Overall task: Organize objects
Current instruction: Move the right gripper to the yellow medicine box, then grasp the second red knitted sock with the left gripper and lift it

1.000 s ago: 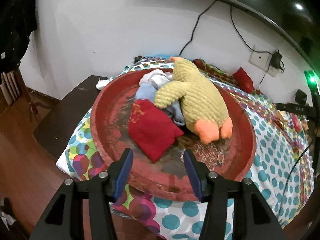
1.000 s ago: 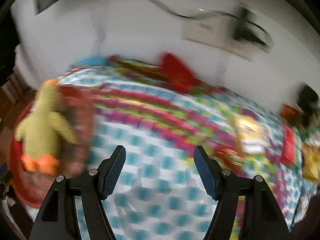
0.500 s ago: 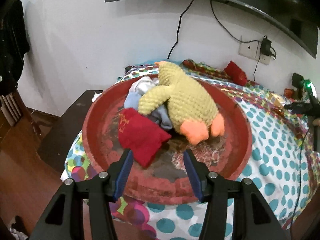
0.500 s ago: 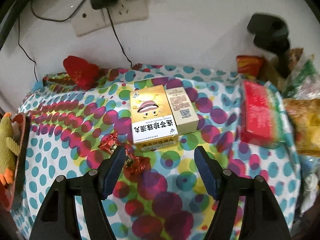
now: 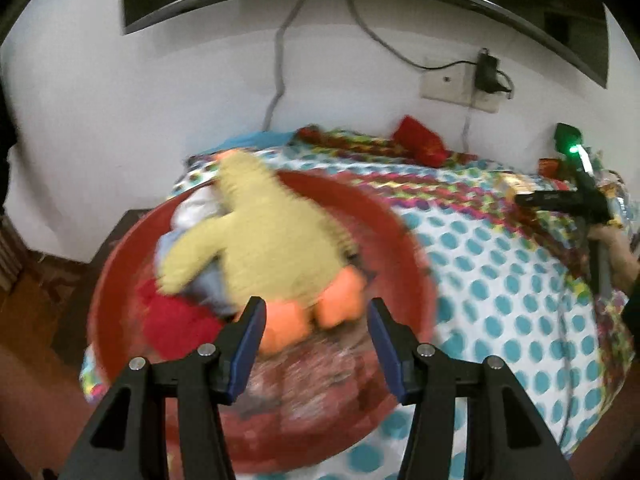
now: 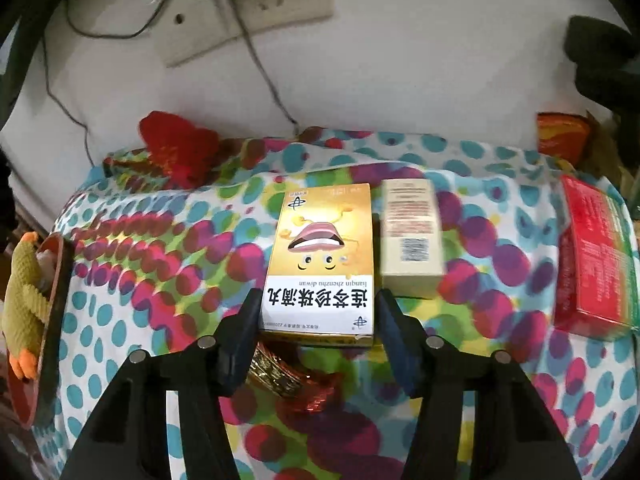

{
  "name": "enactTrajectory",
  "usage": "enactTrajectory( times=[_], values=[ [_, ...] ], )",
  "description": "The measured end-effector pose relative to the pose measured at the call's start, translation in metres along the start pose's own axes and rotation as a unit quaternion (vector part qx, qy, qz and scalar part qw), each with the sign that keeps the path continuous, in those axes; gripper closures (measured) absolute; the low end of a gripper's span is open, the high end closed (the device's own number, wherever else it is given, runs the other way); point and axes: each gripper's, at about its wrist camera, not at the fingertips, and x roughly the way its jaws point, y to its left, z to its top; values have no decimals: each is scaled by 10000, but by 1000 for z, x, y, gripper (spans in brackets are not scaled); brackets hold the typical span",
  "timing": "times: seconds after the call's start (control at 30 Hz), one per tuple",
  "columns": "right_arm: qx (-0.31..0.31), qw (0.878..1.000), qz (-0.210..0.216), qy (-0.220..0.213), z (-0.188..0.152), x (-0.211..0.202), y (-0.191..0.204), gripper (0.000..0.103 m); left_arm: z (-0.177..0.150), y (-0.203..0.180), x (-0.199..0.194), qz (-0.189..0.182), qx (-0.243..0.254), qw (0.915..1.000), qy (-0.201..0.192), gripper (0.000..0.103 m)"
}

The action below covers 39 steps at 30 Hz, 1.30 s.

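right gripper point(image 6: 316, 304) closing around the yellow box point(image 6: 320, 264), contact seemingly not made.

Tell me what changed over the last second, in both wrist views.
The right gripper swung from the red basin across the dotted cloth, came down on the yellow cartoon-face medicine box, and its jaws are closing around the box's near end, pads not clearly pressing yet. The left gripper drifted closer over the red round basin, empty. The yellow knitted duck toy stayed in the basin.
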Motion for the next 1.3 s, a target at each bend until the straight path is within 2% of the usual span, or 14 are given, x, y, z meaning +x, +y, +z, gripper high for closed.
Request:
enactTrajectory(
  times=[0.07, 0.23, 0.37, 0.47, 0.53, 0.63, 0.83, 0.93, 1.2, 1.3],
  values=[
    [-89, 9999, 61, -29, -2, 0, 6, 49, 10, -18, 7, -202, 52, 9998, 3, 49],
    [-159, 9997, -114, -156, -7, -2, 16, 50, 47, -61, 24, -569, 276, 9979, -120, 49],
    [12, 9994, -227, -266, -9, 0, 18, 50, 84, -99, 60, -649, 469, 9968, -84, 49],
    [62, 9995, -175, -268, -8, -1, 16, 51, 109, -120, 95, -1144, 298, 9930, 72, 48],
    [104, 9995, -125, -273, -7, -2, 14, 50, 125, -133, 120, -1469, 209, 9886, 241, 40],
    [47, 9995, -179, -249, -6, -1, 17, 50, 147, -147, 156, -1563, 19, 9871, 333, 39],
    [260, 9990, 181, -306, -6, -3, 7, 48, 183, -151, 219, -1380, -654, 9868, 535, 38],
    [351, 9984, 298, -330, -5, -3, 3, 48, 197, -157, 243, -1141, -674, 9902, 438, 38],
    [119, 9995, 4, -275, -7, -3, 15, 48, 208, -154, 292, -722, -1107, 9897, 545, 38],
    [97, 9996, -26, -268, -6, -2, 16, 48, 207, -151, 296, -758, -1119, 9899, 418, 39]
  ],
)
